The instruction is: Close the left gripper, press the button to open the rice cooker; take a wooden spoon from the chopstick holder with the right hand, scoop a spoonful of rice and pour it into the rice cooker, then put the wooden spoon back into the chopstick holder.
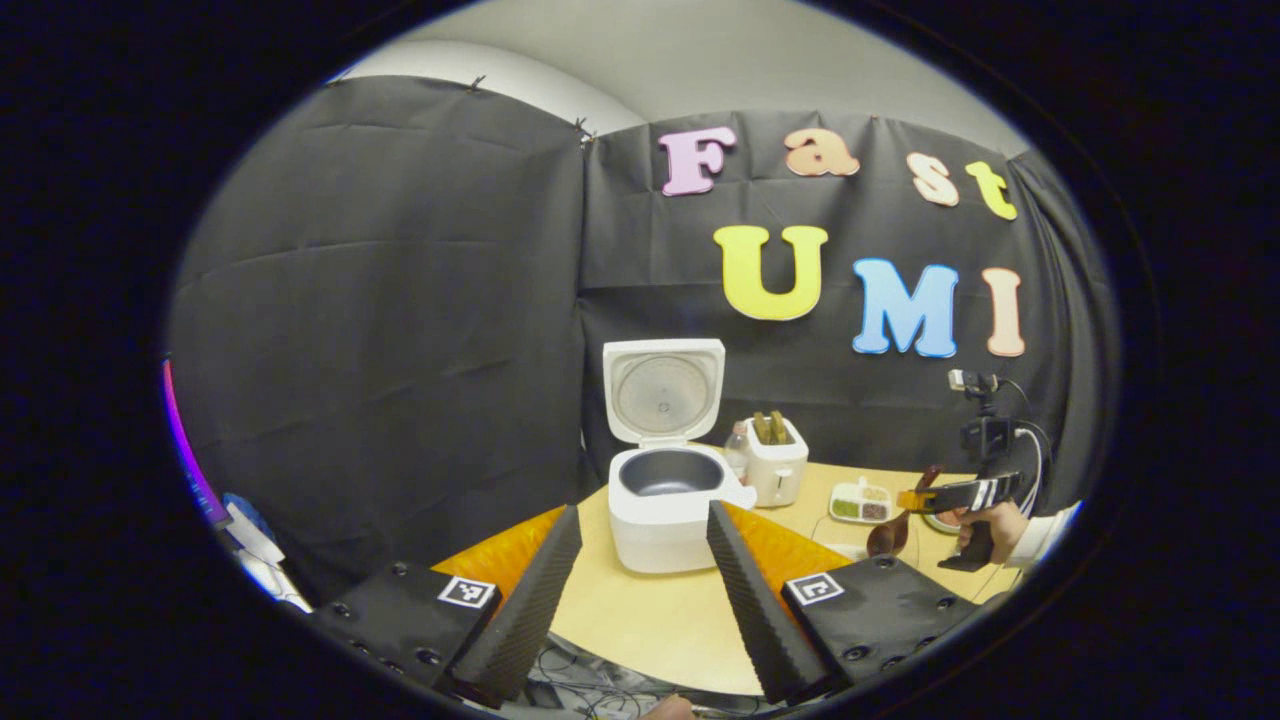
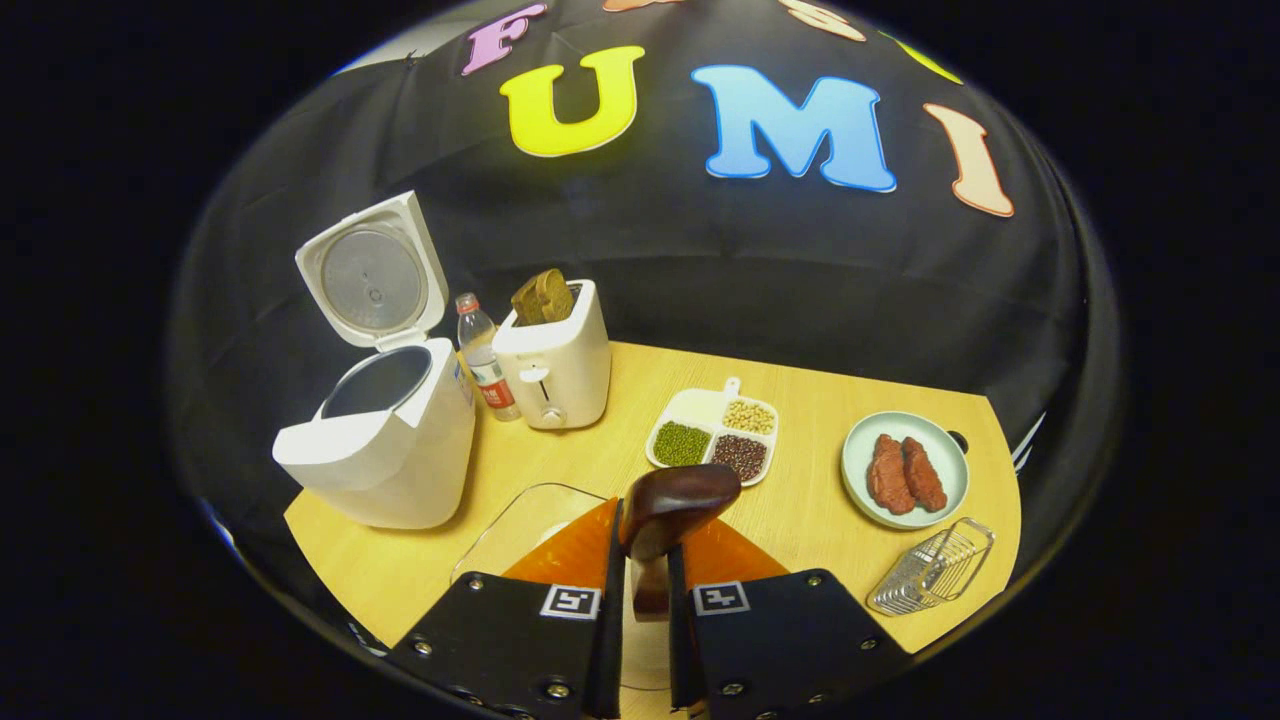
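- A black cloth wall backs a pale wooden bench (image 2: 800, 400) in the booth.
- The left gripper (image 1: 640, 580) hangs at the bench's near edge, its two fingers spread wide and holding nothing.
- Straight ahead of it stands the white rice cooker (image 1: 665, 500), lid up and dark inner pot bare.
- Just right of the cooker sits a white toaster (image 1: 775, 465) with bread slices in its slots, a small plastic bottle (image 2: 480, 355) between the two.
- In the right gripper view, the right gripper (image 2: 640, 590) holds a narrow gap, both fingers pressed on the handle of the wooden spoon (image 2: 675, 505), whose dark bowl rises just above the fingertips.
- A clear glass container (image 2: 520, 525) lies directly under that gripper.
- Beyond the spoon rests a divided white dish (image 2: 712, 435) of green, red and pale beans.
- To the gripper's right sit a pale plate (image 2: 905, 470) with two reddish meat pieces and, nearer, a wire rack (image 2: 930, 565).
- In the left gripper view, a hand (image 1: 990, 525) holds the right gripper far to the right.
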`<control>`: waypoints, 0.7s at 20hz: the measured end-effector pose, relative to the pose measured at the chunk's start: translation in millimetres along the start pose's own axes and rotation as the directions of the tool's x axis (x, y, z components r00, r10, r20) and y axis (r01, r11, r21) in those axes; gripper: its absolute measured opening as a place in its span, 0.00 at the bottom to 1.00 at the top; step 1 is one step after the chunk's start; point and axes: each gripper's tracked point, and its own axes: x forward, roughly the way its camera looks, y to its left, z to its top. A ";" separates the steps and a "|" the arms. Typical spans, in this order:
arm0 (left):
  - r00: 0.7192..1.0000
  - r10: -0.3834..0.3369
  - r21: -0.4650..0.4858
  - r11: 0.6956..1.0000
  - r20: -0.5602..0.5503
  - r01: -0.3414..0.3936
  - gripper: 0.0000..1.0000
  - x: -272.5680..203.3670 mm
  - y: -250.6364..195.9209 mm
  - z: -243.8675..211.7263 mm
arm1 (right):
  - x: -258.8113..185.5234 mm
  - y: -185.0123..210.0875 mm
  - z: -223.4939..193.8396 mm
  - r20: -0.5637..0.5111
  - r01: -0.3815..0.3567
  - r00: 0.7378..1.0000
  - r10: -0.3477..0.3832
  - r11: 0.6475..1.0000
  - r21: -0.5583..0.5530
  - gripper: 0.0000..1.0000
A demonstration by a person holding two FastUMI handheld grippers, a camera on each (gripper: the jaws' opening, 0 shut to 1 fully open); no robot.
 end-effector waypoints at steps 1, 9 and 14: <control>1.000 0.017 0.003 1.000 -0.009 -0.017 0.90 2.2 -1.4 -0.4 | 8.1 -1.0 -5.2 -0.014 -0.001 1.000 0.000 1.000 -0.009 0.19; 0.996 0.079 -0.008 0.997 -0.050 -0.079 0.90 8.3 -14.1 -9.1 | 35.5 27.2 -22.7 -0.058 -0.026 0.998 0.021 0.996 -0.081 0.19; 0.992 0.120 0.001 0.993 -0.033 -0.120 0.90 2.0 -4.0 -3.9 | 46.8 65.1 -29.4 -0.117 -0.123 0.985 0.123 0.992 0.009 0.19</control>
